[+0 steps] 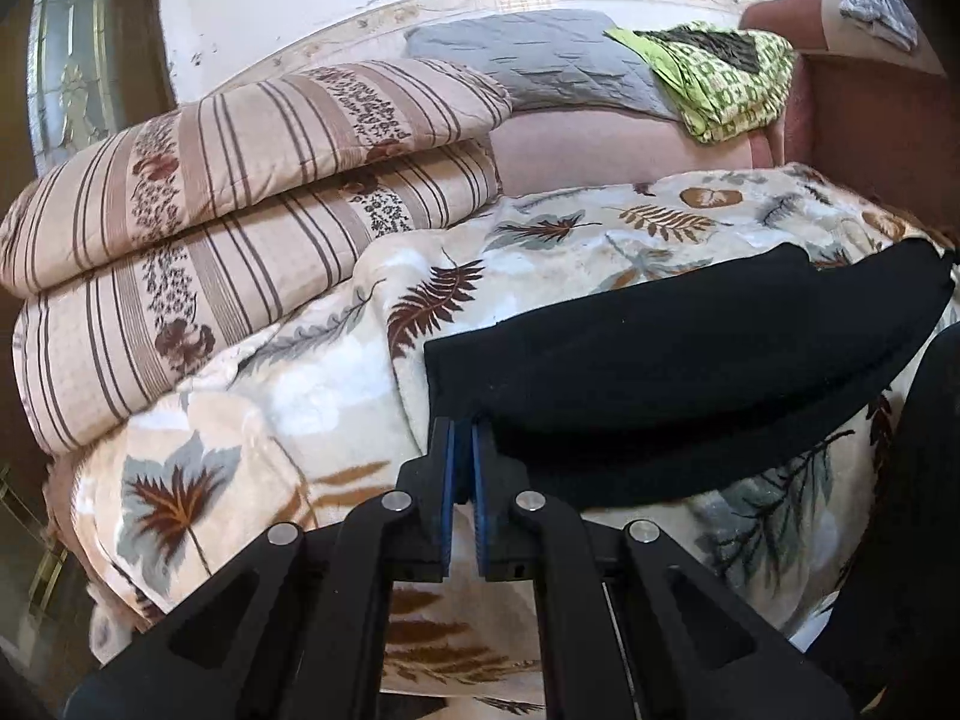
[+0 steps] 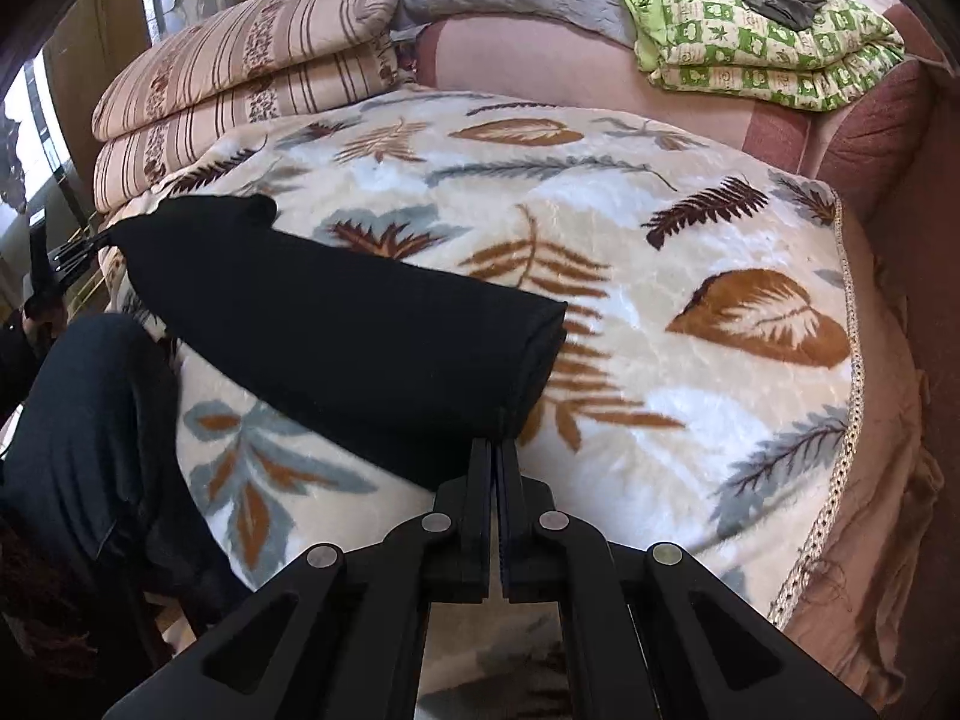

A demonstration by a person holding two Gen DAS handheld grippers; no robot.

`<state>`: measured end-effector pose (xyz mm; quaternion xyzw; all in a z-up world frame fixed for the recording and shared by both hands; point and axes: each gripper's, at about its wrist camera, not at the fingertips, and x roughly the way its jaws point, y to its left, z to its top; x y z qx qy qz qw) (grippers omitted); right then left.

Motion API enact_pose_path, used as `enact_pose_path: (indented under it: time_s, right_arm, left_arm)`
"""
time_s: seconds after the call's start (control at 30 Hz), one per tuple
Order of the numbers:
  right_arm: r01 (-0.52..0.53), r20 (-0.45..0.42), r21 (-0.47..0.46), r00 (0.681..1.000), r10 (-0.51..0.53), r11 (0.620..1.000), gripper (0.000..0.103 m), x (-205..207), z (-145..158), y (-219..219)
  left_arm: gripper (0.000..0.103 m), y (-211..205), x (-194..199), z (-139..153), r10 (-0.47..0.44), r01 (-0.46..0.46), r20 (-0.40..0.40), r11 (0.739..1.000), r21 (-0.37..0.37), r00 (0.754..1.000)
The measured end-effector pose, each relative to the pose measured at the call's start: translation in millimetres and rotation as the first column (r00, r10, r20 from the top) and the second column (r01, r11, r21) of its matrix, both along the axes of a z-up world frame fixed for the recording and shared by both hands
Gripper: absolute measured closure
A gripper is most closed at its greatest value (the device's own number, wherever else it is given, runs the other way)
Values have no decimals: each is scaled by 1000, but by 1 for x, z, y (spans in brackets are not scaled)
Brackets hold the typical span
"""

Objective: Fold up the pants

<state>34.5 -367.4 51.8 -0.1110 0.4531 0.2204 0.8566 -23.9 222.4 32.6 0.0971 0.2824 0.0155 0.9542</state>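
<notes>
The black pants point(image 1: 690, 360) lie folded into a long band across the leaf-print blanket point(image 1: 312, 396). My left gripper point(image 1: 463, 426) is shut on the pants' near left corner. In the right wrist view the same pants point(image 2: 336, 324) stretch from left to centre over the blanket point(image 2: 660, 324). My right gripper point(image 2: 494, 444) is shut on their near right corner. The left gripper point(image 2: 75, 252) shows small at the pants' far left end there.
Folded striped quilts point(image 1: 210, 210) are stacked at the left. A grey quilt point(image 1: 540, 54) and a green patterned quilt point(image 1: 732, 78) lie on the pink sofa back point(image 1: 618, 144). A person's dark-trousered leg point(image 2: 78, 420) stands at the blanket's left edge.
</notes>
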Motion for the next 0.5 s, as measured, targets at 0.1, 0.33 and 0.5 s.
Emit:
enact_pose_path:
  time_s: [0.1,0.33,0.5]
  right_arm:
    - [-5,-18,-5,1000,5,1000,103,-5,-4,-2]
    - [-43,-47,-73,998,39,996,102,-5,-22,6]
    - [94,2,-211,995,-95,973,81,2,-30,-13]
  left_arm:
    - [100,2,-3,-10,7,-7,-7,1000,-15,1000]
    - [95,3,-2,-33,54,-56,-27,997,-44,998]
    - [87,33,-17,-43,230,-236,-84,969,-77,970]
